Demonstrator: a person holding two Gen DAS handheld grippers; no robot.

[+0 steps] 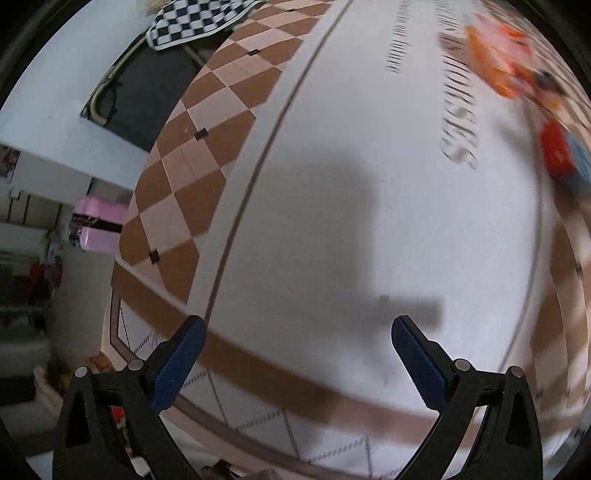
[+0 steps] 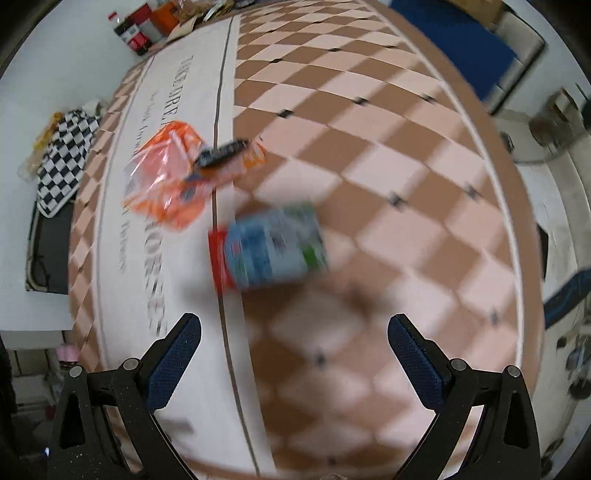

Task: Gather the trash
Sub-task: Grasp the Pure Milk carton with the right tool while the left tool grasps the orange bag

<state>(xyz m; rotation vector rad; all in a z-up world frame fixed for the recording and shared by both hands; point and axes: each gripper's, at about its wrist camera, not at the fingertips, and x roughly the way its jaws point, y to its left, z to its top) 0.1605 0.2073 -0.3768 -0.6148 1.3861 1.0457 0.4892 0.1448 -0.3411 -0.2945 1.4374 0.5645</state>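
Note:
A blurred blue, red and green packet (image 2: 267, 245) lies on the checked tablecloth (image 2: 388, 155), just ahead of my right gripper (image 2: 294, 334), which is open and empty. Beyond it lies a crumpled orange wrapper (image 2: 168, 177) with a small dark object (image 2: 221, 152) on it. In the left wrist view the orange wrapper (image 1: 498, 59) and the red and blue packet (image 1: 563, 158) sit far right. My left gripper (image 1: 298, 332) is open and empty above the white centre panel of the cloth (image 1: 351, 184).
Bottles and boxes (image 2: 142, 26) stand at the table's far end. A black-and-white checked cloth (image 2: 62, 155) hangs on a chair to the left. A pink case (image 1: 98, 229) stands on the floor beyond the table edge. A blue chair seat (image 2: 461, 48) is at the far right.

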